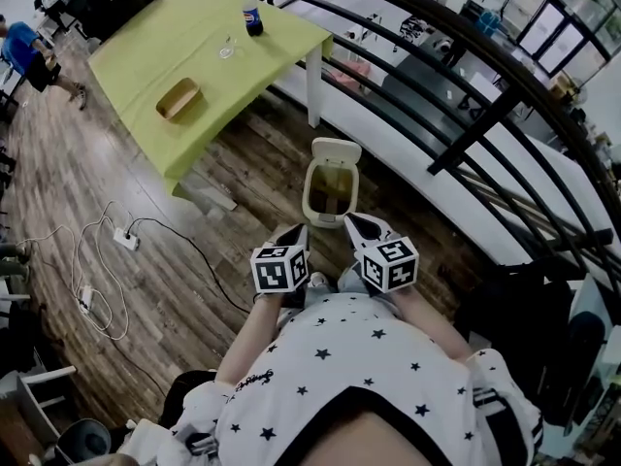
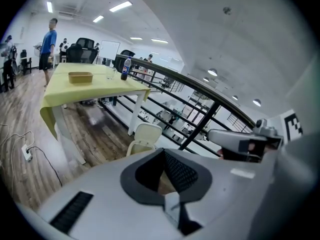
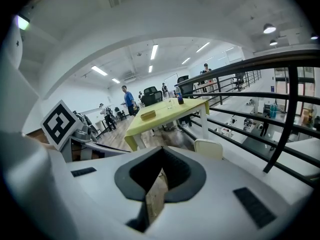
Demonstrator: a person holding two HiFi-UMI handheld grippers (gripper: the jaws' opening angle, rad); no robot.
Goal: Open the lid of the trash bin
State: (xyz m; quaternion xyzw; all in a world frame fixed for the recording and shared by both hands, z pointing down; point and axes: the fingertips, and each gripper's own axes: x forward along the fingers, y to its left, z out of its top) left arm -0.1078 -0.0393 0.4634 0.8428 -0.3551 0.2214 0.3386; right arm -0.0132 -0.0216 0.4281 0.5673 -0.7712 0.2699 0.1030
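A cream trash bin [image 1: 329, 184] stands on the wood floor just ahead of me, between the table leg and the railing. Its lid [image 1: 337, 149] is raised and leans back, so the brownish inside shows. The lid [image 2: 145, 134] also shows in the left gripper view, and in the right gripper view the lid [image 3: 208, 148] peeks over the gripper body. My left gripper [image 1: 294, 232] and right gripper [image 1: 356, 224] are held side by side close to my body, short of the bin and apart from it. Both are shut and hold nothing.
A yellow-green table [image 1: 194, 47] stands ahead on the left with a bottle [image 1: 251, 12], a glass [image 1: 226, 50] and a wooden tray [image 1: 179, 99]. A black railing [image 1: 466, 115] runs along the right. A power strip [image 1: 125, 239] and cables lie on the floor to the left.
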